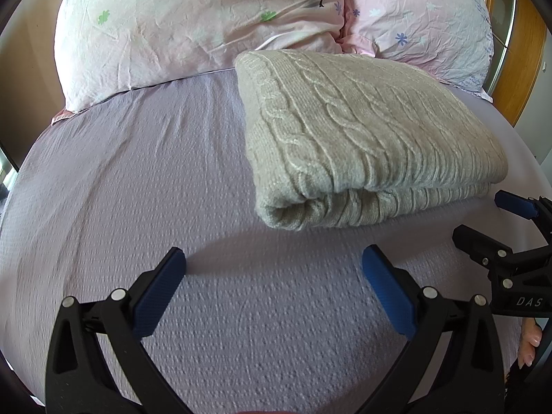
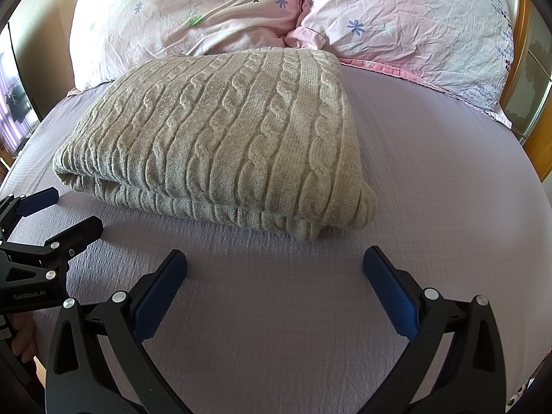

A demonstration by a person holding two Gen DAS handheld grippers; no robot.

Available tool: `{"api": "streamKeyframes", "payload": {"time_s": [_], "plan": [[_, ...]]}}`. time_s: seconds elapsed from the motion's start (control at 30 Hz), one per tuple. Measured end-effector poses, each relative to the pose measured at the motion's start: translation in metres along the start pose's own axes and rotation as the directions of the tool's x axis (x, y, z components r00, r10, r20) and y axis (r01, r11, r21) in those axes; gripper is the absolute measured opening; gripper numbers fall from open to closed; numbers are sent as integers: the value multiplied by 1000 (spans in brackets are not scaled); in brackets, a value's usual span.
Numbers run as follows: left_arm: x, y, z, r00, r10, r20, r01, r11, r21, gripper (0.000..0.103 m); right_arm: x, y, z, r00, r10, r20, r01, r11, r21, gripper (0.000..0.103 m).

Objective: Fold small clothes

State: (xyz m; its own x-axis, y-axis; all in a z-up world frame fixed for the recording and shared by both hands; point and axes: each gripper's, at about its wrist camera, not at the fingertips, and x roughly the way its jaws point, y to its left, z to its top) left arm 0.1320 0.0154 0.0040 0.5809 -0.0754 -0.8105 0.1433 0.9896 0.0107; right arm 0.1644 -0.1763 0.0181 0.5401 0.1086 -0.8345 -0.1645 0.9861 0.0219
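A beige cable-knit sweater [image 1: 362, 138] lies folded into a thick rectangle on the lilac bed sheet [image 1: 172, 207]; it also shows in the right wrist view [image 2: 224, 138]. My left gripper [image 1: 274, 262] is open and empty, above the sheet just short of the sweater's near left corner. My right gripper [image 2: 275, 262] is open and empty, in front of the sweater's near right corner. Each gripper shows at the edge of the other's view: the right one [image 1: 483, 220] and the left one [image 2: 69, 210].
Two pink floral pillows [image 1: 172, 27] [image 1: 421, 10] lie against the head of the bed behind the sweater. A wooden headboard [image 1: 521, 55] stands at the far right. The sheet [image 2: 448, 172] stretches out to both sides of the sweater.
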Motion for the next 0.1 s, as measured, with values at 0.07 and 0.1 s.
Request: {"api": "streamKeyframes", "payload": {"time_s": [0.07,0.1], "plan": [[0,0,0,1000,0,0,0,1000,0,101,0,0,0,1000,0,0,0,1000,0,102],[0,0,0,1000,0,0,0,1000,0,101,0,0,0,1000,0,0,0,1000,0,102]]}}
